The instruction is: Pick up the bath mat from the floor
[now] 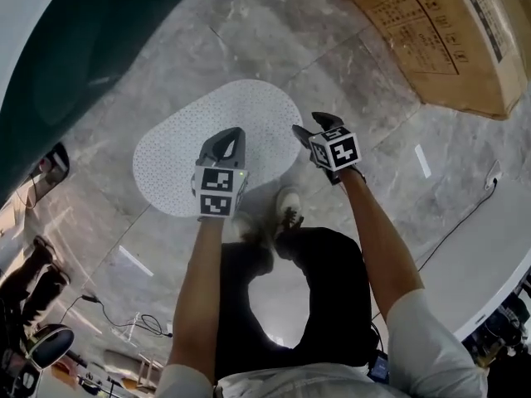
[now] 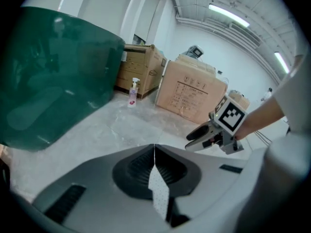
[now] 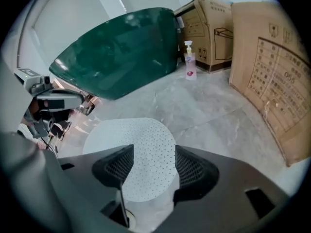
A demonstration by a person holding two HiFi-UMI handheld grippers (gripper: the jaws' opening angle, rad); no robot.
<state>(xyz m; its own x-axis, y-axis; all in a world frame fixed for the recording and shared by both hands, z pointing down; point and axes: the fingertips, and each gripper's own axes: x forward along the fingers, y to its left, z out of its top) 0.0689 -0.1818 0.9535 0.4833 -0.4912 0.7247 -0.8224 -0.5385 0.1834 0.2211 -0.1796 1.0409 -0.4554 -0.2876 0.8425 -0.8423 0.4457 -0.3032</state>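
Bath mat (image 1: 187,152) flat on floor (image 1: 332,65), below left gripper (image 1: 236,133), jaws closed, and right gripper (image 1: 309,124), jaws wide

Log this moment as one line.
bath mat: flat on floor, ungrasped | left tongs: shut, over mat | right tongs: open, over mat's edge

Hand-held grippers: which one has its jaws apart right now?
The right hand-held gripper: its jaws stand apart over the bath mat lying on the floor, while the left hand-held gripper has its jaws closed together.
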